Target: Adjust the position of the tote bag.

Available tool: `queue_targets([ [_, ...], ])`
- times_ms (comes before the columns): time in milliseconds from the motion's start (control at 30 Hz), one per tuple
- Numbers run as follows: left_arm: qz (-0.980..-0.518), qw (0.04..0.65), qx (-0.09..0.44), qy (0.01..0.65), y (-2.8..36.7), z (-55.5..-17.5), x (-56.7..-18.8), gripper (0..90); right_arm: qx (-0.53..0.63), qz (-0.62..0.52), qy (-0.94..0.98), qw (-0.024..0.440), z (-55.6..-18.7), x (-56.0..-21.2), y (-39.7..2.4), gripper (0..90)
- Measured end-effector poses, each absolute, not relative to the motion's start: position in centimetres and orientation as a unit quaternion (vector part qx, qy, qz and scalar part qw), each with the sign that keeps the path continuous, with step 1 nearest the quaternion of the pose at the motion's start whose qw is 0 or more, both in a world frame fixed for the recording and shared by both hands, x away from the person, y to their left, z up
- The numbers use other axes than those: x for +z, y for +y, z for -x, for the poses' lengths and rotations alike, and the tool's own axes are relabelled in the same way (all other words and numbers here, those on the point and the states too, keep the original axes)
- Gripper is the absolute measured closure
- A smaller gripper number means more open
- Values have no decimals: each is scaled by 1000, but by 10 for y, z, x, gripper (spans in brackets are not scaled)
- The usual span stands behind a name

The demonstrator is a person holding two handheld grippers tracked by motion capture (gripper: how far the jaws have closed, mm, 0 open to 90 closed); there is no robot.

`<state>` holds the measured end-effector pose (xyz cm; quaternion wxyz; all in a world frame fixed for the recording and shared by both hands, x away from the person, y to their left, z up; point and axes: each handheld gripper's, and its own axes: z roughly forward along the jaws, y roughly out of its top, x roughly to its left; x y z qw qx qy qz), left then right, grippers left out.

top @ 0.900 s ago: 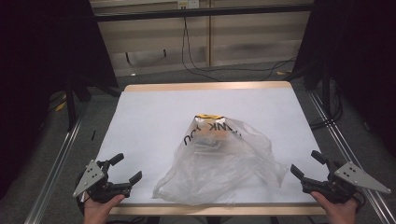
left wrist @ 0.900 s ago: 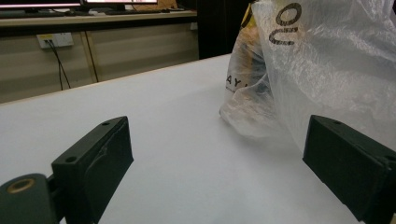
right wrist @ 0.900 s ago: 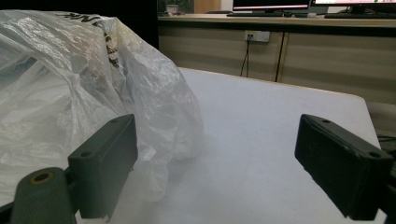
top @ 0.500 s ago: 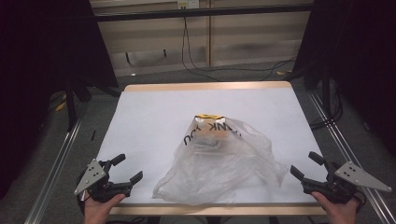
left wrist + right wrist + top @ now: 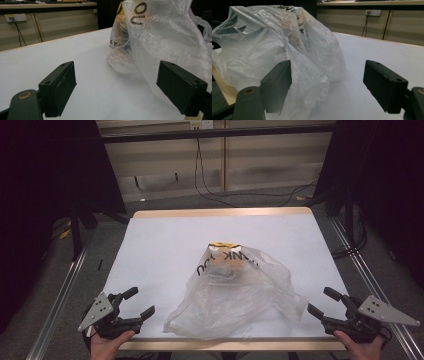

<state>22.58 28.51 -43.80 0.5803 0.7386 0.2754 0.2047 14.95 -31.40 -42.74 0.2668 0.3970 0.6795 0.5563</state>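
Gaping jaws, both grippers empty-handed

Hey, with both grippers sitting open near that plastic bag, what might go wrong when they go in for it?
The plastic bag is thin, crumpled and loose, so the left gripper or right gripper may pinch one slippery layer that slides out. Its near edge lies at the table front edge, so a tug might drag it off. Lifting unevenly could spill whatever sits inside.
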Motion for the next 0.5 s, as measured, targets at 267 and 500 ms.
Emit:
queue_targets([
  [267,-739,590,186,265,277,-217,-435,163,553,-380,696,255,-147,-425,-305,245],
  [500,-748,594,166,244,266,-211,-431,166,546,-371,712,241,-149,-426,-297,259],
])
